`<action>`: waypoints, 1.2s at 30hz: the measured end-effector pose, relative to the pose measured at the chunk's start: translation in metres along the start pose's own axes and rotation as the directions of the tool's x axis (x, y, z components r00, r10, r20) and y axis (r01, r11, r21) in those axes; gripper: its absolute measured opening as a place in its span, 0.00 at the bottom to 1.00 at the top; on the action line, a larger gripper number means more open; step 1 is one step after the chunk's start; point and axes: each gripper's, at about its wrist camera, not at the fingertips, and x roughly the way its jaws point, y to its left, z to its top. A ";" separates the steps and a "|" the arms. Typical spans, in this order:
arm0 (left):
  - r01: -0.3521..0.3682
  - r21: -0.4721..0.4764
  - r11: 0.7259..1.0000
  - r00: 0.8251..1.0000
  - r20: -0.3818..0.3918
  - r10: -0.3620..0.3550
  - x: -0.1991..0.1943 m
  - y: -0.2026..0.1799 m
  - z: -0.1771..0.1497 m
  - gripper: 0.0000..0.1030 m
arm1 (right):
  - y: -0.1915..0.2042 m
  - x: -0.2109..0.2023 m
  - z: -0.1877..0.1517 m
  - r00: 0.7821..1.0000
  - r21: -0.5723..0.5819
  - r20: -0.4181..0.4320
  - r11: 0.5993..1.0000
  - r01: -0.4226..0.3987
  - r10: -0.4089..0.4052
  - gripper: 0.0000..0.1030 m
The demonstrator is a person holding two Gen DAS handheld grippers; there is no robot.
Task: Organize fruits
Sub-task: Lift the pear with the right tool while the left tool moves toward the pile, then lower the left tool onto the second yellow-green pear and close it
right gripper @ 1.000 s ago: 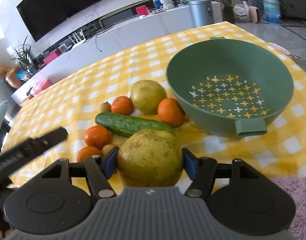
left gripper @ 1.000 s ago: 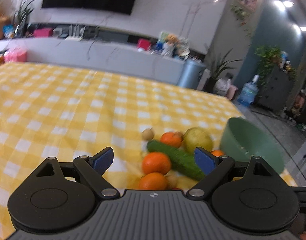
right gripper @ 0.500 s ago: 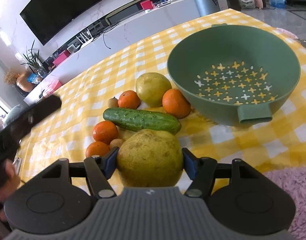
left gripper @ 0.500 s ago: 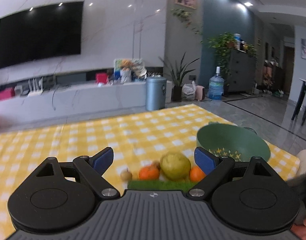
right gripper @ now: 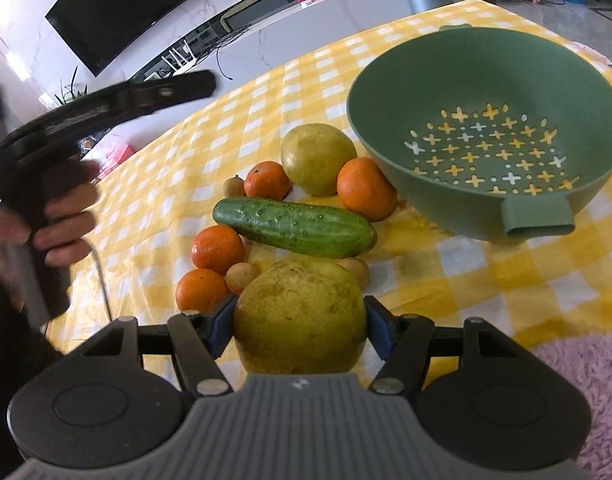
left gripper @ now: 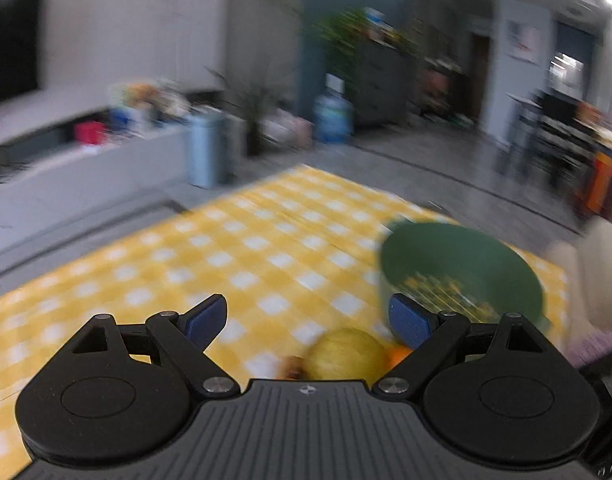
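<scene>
1. My right gripper [right gripper: 300, 330] pinches a large yellow-green pear [right gripper: 300, 316]; both blue pads press its sides, and it sits just above the checked tablecloth [right gripper: 445, 280].
2. Ahead of it lies a cucumber [right gripper: 294, 226], with oranges [right gripper: 218, 249] and small brown fruits beside it and a second pear [right gripper: 317, 158] behind.
3. The green colander [right gripper: 485, 132] stands to the right of the pile, with nothing in it; one orange sits just beside its wall.
4. My left gripper [left gripper: 307, 318] has its fingers spread wide with nothing between them; its view is blurred.
5. My left hand [right gripper: 62, 220] grips that tool's handle, well left of the fruit.
</scene>
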 end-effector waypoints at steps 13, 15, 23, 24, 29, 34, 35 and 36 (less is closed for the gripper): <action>0.282 0.262 0.923 0.929 -0.313 -0.196 0.078 -0.017 -0.013 1.00 | -0.001 0.006 -0.002 0.998 0.018 -0.045 0.999 -0.042 0.042 0.62; 0.304 0.292 0.907 0.916 -0.351 -0.194 0.084 -0.017 -0.013 1.00 | 0.000 0.007 -0.002 0.998 0.013 -0.049 0.999 -0.043 0.044 0.62; 0.372 0.290 0.882 0.893 -0.370 -0.255 0.101 -0.010 -0.009 1.00 | 0.007 0.007 -0.006 0.997 -0.004 -0.058 0.999 -0.041 0.041 0.62; 0.382 0.293 0.877 0.891 -0.369 -0.265 0.102 -0.008 -0.009 1.00 | 0.007 0.008 -0.006 0.997 -0.004 -0.061 0.999 -0.038 0.037 0.62; 0.442 0.225 0.868 0.862 -0.376 -0.341 0.109 0.005 -0.009 0.95 | 0.011 0.013 -0.006 0.997 -0.007 -0.070 1.000 -0.025 0.025 0.62; 0.421 0.166 0.892 0.878 -0.320 -0.356 0.105 0.019 -0.010 0.76 | 0.012 0.017 -0.006 0.997 0.000 -0.075 1.000 -0.021 0.021 0.62; 0.421 0.172 0.891 0.881 -0.312 -0.355 0.104 0.018 -0.010 0.76 | 0.012 0.017 -0.006 0.997 0.001 -0.075 1.000 -0.021 0.021 0.62; 0.418 0.176 0.891 0.884 -0.306 -0.354 0.103 0.017 -0.011 0.76 | 0.013 0.018 -0.006 0.997 0.001 -0.074 1.000 -0.020 0.020 0.62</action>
